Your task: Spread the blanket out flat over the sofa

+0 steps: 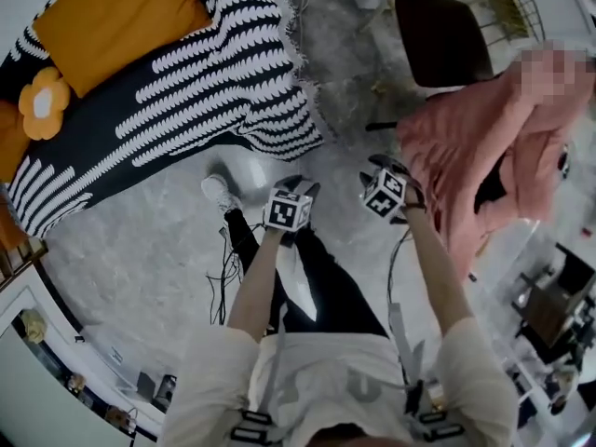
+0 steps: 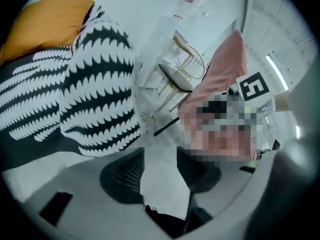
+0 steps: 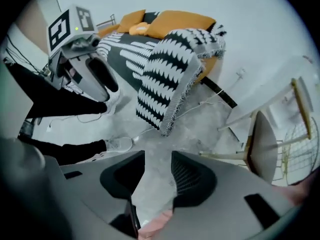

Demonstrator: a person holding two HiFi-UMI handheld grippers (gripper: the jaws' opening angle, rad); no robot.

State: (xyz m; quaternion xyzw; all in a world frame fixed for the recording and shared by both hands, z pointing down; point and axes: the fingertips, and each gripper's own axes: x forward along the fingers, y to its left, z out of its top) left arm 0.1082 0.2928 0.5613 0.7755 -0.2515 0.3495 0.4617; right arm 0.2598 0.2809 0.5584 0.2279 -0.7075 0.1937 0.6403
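Left arm: bare forearm stretched forward from the chest, ending in the left gripper [image 1: 296,186], tilted down toward the floor [image 1: 140,259] just in front of the sofa.
Left fingers: released, standing wide apart in the left gripper view [image 2: 160,156], only floor between them.
Right arm: bare forearm reaching forward beside the left one, right gripper [image 1: 382,164] pointing straight down at the floor.
Right fingers: released, parted in the right gripper view [image 3: 157,159], bare floor and a strip of pink cloth at the bottom edge showing in the gap.
Grippers to each other: near one another, side by side, not touching; both apart from the blanket.
Blanket [image 1: 186,91]: black with white wavy stripes, lying across the sofa [image 3: 207,66], fringed edge hanging over the end almost to the floor, with soft folds at the hanging part [image 3: 160,84].
On the sofa: an orange cushion [image 1: 121,21] at the back and a flower-shaped pillow [image 1: 42,101] beside it, both resting on the blanket's far side.
Shoe [image 1: 217,192]: white, on the floor near the blanket's fringe, just beside the left gripper.
Chair [image 1: 442,40]: dark seat, pale legs, standing well apart from the sofa.
Person in pink [image 1: 475,147]: standing just to the right of the right gripper.
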